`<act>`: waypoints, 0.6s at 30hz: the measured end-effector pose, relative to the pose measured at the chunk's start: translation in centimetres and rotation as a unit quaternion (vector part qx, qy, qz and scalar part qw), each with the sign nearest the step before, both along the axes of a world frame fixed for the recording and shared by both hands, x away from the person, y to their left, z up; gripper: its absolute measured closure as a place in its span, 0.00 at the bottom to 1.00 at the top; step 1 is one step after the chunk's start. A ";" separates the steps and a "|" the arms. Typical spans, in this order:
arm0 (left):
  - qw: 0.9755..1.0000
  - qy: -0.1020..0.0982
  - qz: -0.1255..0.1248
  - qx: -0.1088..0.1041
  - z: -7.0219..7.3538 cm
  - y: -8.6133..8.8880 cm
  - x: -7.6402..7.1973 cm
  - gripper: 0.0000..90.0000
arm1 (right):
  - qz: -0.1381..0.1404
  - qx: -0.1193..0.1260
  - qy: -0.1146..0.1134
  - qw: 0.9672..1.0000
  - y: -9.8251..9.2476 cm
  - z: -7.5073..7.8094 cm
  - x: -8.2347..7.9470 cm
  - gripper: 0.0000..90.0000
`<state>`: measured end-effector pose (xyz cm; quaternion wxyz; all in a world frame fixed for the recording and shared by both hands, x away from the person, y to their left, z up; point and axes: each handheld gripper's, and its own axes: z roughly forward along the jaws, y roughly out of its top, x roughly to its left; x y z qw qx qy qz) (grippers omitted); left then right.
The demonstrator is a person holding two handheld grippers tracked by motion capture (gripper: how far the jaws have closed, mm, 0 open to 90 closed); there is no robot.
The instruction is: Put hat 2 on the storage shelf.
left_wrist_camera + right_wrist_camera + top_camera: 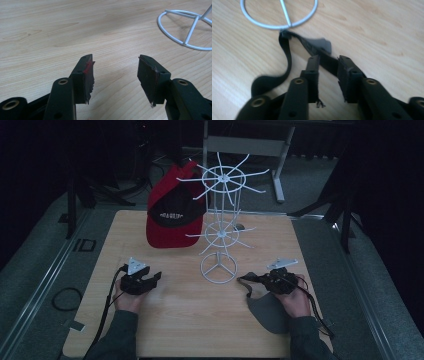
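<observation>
A red and black cap (pixel 172 217) hangs on the upper ring of a white wire rack (pixel 222 205). A grey cap (pixel 267 312) lies on the table under the person's right hand. Its black strap (pixel 285 50) curls toward the rack's round base (pixel 278 23). My right gripper (pixel 328 61) stands partly open with the strap passing between its jaws; the pads are apart from it. It sits just right of the base (pixel 219 267) in the high view (pixel 254 279). My left gripper (pixel 115 72) rests open and empty on the wood, left of the base (pixel 185 32), seen from above (pixel 152 279).
The wooden table (pixel 190 320) has bare surface between the two hands and along its front. The rack's lower ring of prongs (pixel 220 235) sticks out above the base. Dark floor, a coiled cable (pixel 65 299) and stand legs surround the table.
</observation>
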<state>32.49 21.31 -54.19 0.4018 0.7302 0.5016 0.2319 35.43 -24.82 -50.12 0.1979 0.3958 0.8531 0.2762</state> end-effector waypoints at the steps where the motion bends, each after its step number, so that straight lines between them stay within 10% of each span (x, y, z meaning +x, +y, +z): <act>1: 1.000 0.000 0.000 0.000 0.0 0.0 0.0 0.52 | 0.003 0.000 0.000 1.000 0.3 0.0 0.3 0.74; 18: 1.000 -0.002 0.003 -0.004 0.0 0.2 0.0 0.52 | 0.043 -0.053 0.049 0.996 3.2 -1.5 3.4 0.63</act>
